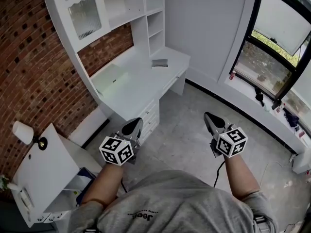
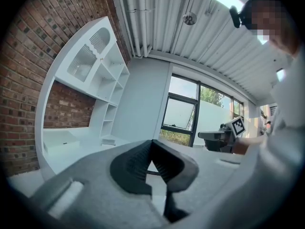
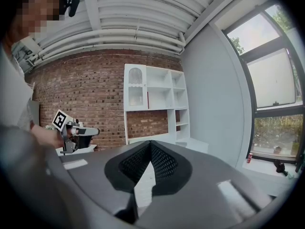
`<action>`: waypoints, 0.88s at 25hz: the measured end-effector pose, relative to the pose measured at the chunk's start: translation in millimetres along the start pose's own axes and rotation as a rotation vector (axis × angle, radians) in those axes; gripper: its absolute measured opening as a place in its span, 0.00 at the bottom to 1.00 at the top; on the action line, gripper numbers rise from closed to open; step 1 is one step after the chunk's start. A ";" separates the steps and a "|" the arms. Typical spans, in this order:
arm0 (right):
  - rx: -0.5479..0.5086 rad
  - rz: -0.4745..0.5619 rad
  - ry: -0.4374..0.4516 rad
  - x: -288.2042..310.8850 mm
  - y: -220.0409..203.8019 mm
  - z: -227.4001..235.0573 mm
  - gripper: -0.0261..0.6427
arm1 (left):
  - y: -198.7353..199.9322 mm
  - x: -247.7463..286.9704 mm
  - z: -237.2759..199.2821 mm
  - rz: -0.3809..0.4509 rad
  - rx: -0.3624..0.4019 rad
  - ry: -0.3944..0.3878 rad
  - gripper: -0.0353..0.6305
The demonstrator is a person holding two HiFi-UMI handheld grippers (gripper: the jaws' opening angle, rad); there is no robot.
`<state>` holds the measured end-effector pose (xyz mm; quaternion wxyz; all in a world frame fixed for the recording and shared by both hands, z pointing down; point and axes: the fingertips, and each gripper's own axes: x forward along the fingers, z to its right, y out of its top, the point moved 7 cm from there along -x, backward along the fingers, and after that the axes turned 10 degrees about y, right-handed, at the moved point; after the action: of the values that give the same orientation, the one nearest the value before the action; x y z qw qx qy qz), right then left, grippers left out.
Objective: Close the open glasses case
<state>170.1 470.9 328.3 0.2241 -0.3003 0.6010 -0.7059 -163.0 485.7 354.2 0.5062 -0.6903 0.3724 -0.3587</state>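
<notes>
The glasses case (image 1: 159, 62) is a small grey thing lying on the far part of the white desk (image 1: 131, 84), near the shelf tower; whether its lid is up I cannot tell at this distance. It also shows as a small shape (image 2: 109, 139) in the left gripper view. My left gripper (image 1: 133, 126) and right gripper (image 1: 210, 118) are held out over the floor, well short of the desk. Both are shut with nothing between the jaws (image 2: 152, 142) (image 3: 150, 143). Each gripper view shows the other gripper off to the side.
The desk has drawers (image 1: 151, 118) under its near end and shelves (image 1: 155, 18) against a brick wall (image 1: 34, 76). A low white cabinet (image 1: 39, 174) with a lamp stands at the left. A window sill (image 1: 262, 98) with small objects runs along the right.
</notes>
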 end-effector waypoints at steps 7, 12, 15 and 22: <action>-0.022 -0.010 0.014 -31.1 4.5 34.3 0.05 | -3.2 25.1 46.0 0.018 0.002 0.025 0.05; -0.041 -0.018 0.045 -45.3 6.4 58.4 0.05 | -8.8 41.1 70.7 0.033 -0.023 0.055 0.05; -0.042 -0.021 0.063 -47.8 3.3 72.1 0.05 | -14.5 48.8 78.5 0.027 -0.026 0.071 0.05; -0.017 -0.036 0.068 -18.5 -6.8 103.1 0.05 | -16.2 82.0 55.8 0.008 -0.026 0.079 0.05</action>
<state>255.2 411.1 342.1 0.1882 -0.2889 0.6089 -0.7144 -73.7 441.3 366.7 0.4836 -0.6806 0.3994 -0.3788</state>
